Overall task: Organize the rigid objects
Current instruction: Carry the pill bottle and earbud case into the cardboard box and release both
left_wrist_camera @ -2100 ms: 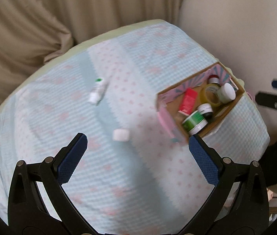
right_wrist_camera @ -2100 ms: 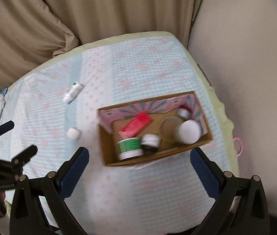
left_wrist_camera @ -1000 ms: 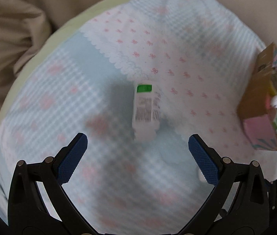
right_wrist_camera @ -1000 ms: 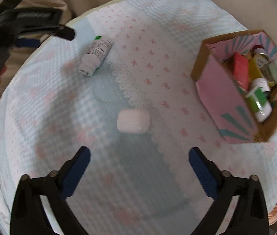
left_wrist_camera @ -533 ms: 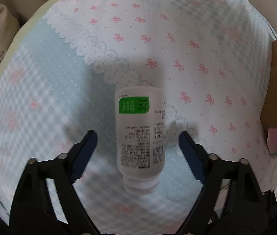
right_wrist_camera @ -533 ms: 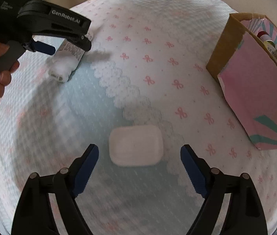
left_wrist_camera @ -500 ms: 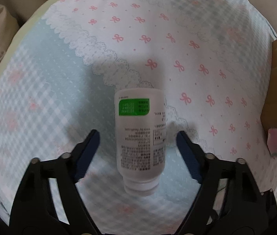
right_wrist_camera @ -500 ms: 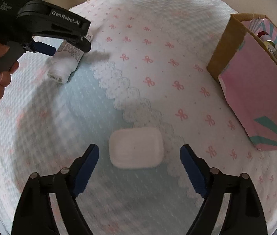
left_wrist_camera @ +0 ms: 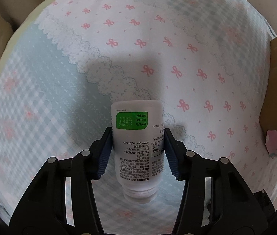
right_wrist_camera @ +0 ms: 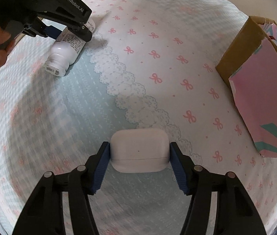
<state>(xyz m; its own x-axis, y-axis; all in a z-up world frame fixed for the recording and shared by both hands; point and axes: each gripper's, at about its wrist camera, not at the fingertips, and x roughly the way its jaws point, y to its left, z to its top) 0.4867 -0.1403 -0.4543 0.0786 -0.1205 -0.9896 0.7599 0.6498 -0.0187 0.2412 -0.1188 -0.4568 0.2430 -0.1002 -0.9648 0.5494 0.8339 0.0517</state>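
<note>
Your left gripper (left_wrist_camera: pixel 138 150) clamps the white plastic pill bottle (left_wrist_camera: pixel 138 148) across its body; your right gripper (right_wrist_camera: pixel 139 157) pinches the white rounded earbud case (right_wrist_camera: pixel 139 149), both likely bound for the cardboard box (right_wrist_camera: pixel 255 90).

Matt white plastic bottle (left_wrist_camera: pixel 138 148) with paper label; smooth, faintly glossy white case (right_wrist_camera: pixel 139 149), probably plastic; textured cloth cover (right_wrist_camera: pixel 138 58); cardboard box (right_wrist_camera: pixel 242 52).

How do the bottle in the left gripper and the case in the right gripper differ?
The bottle is tall, round and covered in print with a green patch; the white case is squat, rounded and plain apart from a seam. The bottle lies cap toward the camera. Both are white and clamped between blue pads over the cloth.
</note>
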